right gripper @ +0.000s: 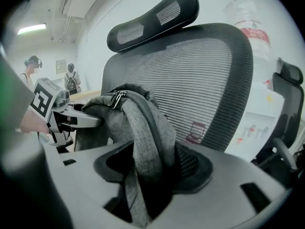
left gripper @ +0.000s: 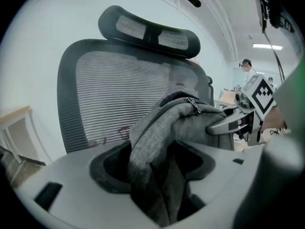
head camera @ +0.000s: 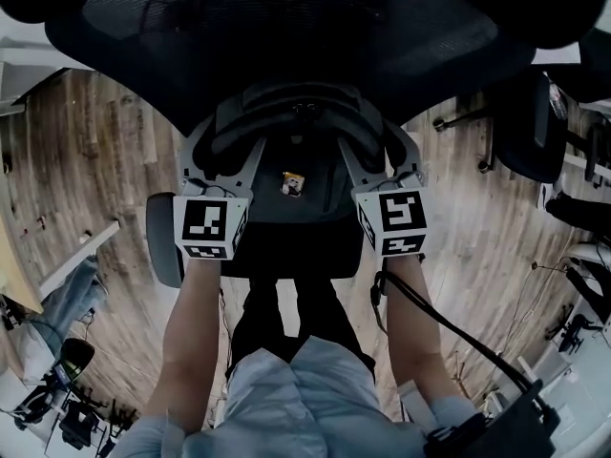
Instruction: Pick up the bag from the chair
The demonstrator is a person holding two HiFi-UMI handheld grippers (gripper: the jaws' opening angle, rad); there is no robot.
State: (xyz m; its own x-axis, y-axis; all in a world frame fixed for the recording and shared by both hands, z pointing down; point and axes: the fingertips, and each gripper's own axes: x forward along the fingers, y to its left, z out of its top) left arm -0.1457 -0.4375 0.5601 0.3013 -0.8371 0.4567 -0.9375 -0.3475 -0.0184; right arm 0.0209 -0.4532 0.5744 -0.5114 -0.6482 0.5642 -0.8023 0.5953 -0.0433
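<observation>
Bag (head camera: 286, 156) sits on the chair (head camera: 286, 27) seat, in front of the backrest. In head view we have the left gripper (head camera: 229, 151) and right gripper (head camera: 377, 156) on its two sides. Left gripper view: fingers pinching a grey fold of bag (left gripper: 162, 128), right gripper's tip touching the bag beyond. Right gripper view: fingers clamped on bag fabric (right gripper: 143, 128), mesh backrest behind.
</observation>
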